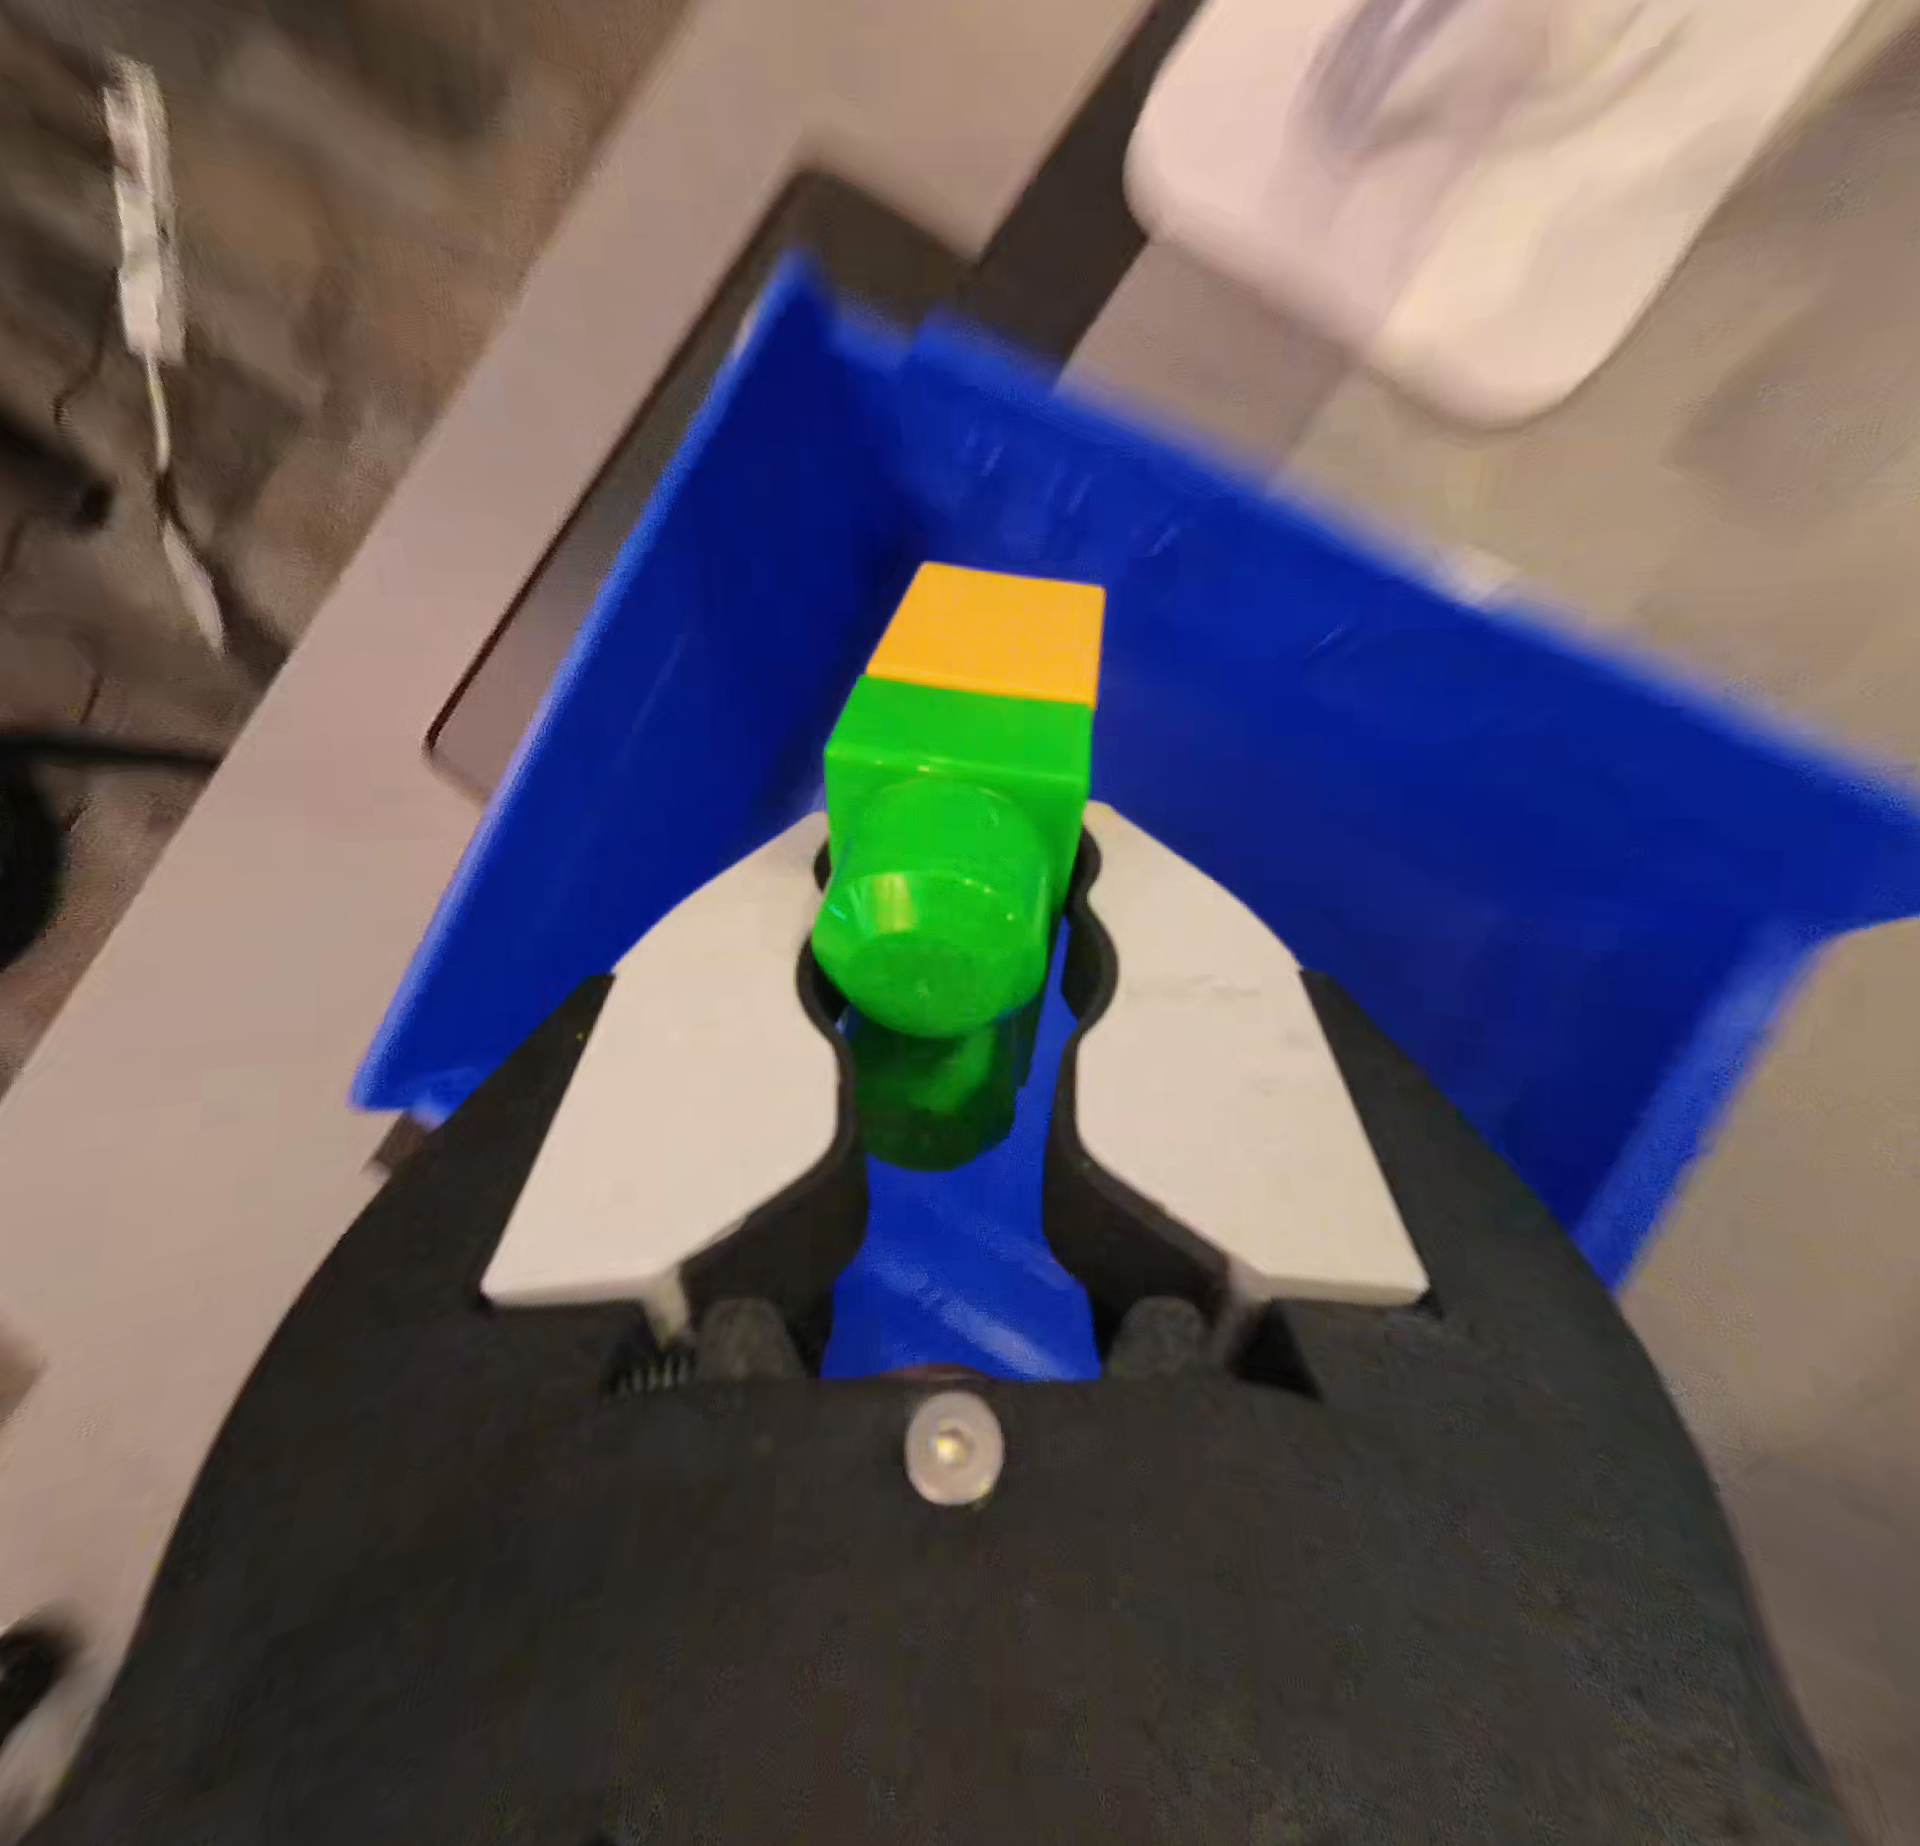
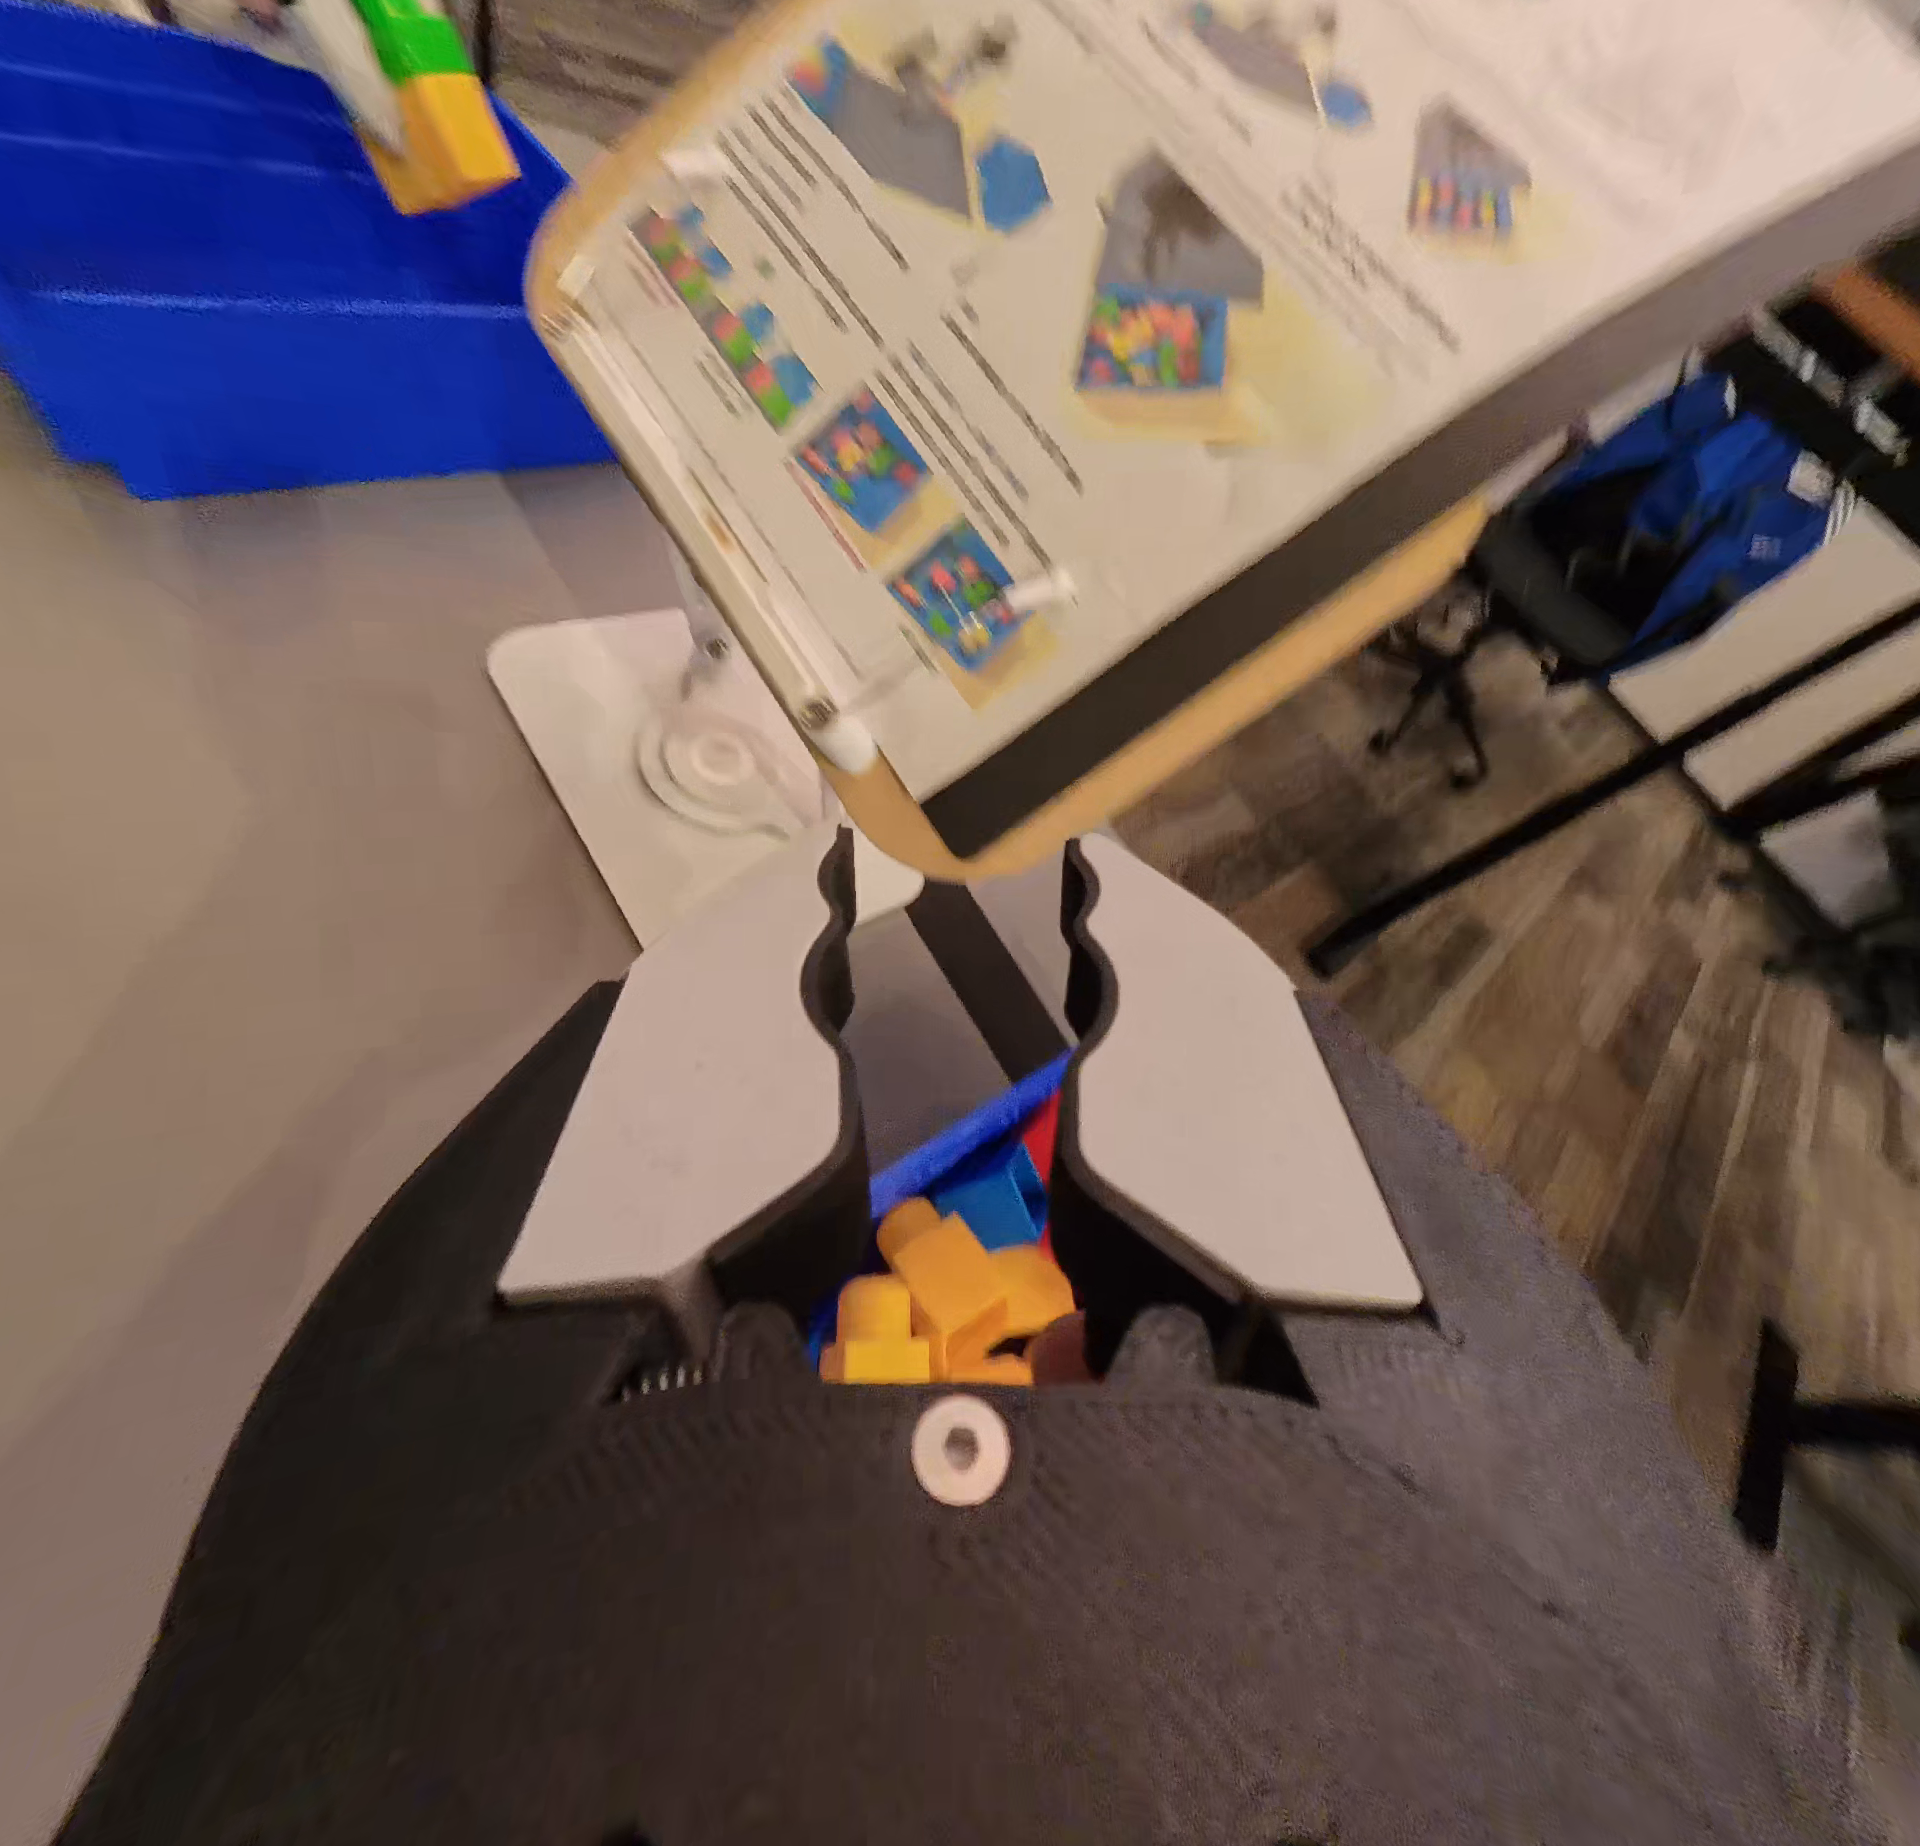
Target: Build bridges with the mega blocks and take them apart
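Note:
In the left wrist view my left gripper (image 1: 951, 861) is shut on a green block (image 1: 956, 757), which has an orange block (image 1: 992, 633) stuck to its far end. The stack hangs over an empty blue bin (image 1: 1351, 757). The right wrist view shows the same green block (image 2: 405, 20) and orange block (image 2: 447, 144) held in that gripper above the blue bin (image 2: 208, 342). My right gripper (image 2: 956, 861) is open with nothing between its fingertips. Below it, several orange, blue and red loose blocks (image 2: 935, 1277) lie in a second blue container.
A picture sheet on a tilted board (image 2: 1039, 342) stands on a white base (image 2: 623, 736) on the grey table, just ahead of my right gripper. The base also shows blurred in the left wrist view (image 1: 1455, 186). The table edge, floor and chairs lie to the right. My hands' fingertips stand some 55 cm from each other.

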The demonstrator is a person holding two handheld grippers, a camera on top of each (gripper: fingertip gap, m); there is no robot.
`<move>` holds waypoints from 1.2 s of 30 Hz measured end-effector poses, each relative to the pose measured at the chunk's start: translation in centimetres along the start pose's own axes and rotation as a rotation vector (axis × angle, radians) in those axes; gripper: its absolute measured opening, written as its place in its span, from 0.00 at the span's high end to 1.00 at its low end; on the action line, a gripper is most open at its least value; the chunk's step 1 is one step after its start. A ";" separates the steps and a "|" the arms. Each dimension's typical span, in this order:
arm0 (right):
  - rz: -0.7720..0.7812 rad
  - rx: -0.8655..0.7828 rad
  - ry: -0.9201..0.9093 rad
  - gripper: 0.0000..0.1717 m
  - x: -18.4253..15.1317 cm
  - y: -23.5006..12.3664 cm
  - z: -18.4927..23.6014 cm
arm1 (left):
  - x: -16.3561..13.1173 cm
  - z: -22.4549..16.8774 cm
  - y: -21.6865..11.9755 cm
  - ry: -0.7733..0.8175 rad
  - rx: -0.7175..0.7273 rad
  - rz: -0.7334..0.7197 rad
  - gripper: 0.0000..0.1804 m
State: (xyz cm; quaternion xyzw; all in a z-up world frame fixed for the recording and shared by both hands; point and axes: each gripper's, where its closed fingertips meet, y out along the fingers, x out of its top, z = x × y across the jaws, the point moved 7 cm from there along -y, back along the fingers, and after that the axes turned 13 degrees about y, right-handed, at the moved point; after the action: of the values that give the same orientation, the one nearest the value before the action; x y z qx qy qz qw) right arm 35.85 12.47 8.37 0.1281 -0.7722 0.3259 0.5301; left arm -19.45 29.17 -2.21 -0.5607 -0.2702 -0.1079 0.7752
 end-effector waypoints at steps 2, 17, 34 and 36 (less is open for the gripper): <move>-0.085 0.049 -0.084 0.77 1.3 -0.1 2.2 | 2.7 -2.1 -2.3 -0.060 0.019 -0.204 0.79; -0.479 0.192 -0.591 0.86 4.0 1.5 16.0 | 21.5 -21.6 -1.9 -0.092 -0.776 -0.965 0.80; -0.402 0.238 -0.731 0.97 2.8 2.4 18.0 | 24.6 -26.3 1.3 -0.052 -0.982 -0.931 0.80; -0.408 0.240 -0.741 0.97 2.8 2.2 18.2 | 24.6 -26.6 1.0 -0.031 -0.971 -0.938 0.80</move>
State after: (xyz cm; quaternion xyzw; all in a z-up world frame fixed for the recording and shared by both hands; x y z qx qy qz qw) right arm 20.17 2.90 6.04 0.4469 -0.8258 0.2339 0.2521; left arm 9.41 8.22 4.26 -0.6704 -0.4168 -0.5343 0.3023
